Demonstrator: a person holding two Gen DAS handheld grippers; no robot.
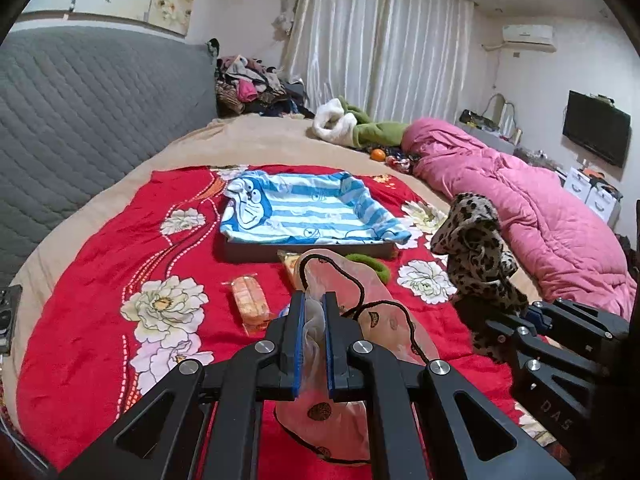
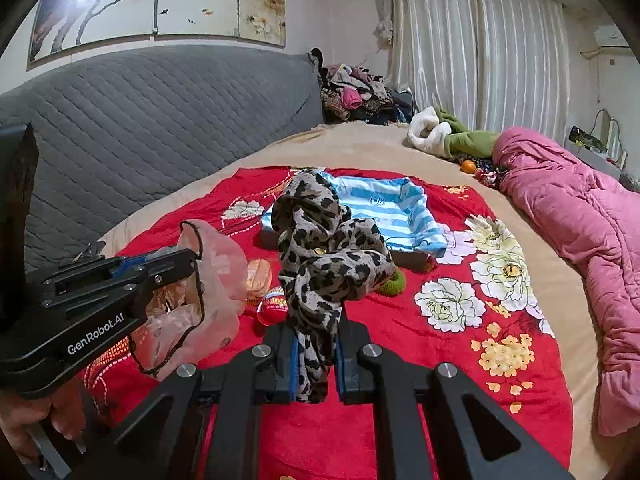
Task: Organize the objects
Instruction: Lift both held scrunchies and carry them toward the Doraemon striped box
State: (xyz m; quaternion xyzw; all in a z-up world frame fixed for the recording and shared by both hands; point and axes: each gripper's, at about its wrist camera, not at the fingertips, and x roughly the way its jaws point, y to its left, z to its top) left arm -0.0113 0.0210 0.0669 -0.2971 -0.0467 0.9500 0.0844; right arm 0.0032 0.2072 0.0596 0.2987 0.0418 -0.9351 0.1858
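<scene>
My left gripper (image 1: 314,312) is shut on a sheer pink drawstring bag (image 1: 360,320) with a dark cord, held above the red floral blanket (image 1: 100,320). It also shows in the right wrist view (image 2: 212,272). My right gripper (image 2: 316,344) is shut on a leopard-print scarf (image 2: 328,248), which hangs bunched in front of the tray; the scarf shows at the right of the left wrist view (image 1: 476,248). A dark tray lined with blue-striped cartoon cloth (image 1: 304,208) lies beyond on the blanket.
An orange snack packet (image 1: 250,300), a red packet (image 2: 274,306) and a green knitted item (image 1: 372,266) lie before the tray. A pink quilt (image 1: 540,208) fills the right. Grey quilted headboard (image 1: 80,120) stands left. An orange (image 1: 377,155) and clothes lie at the back.
</scene>
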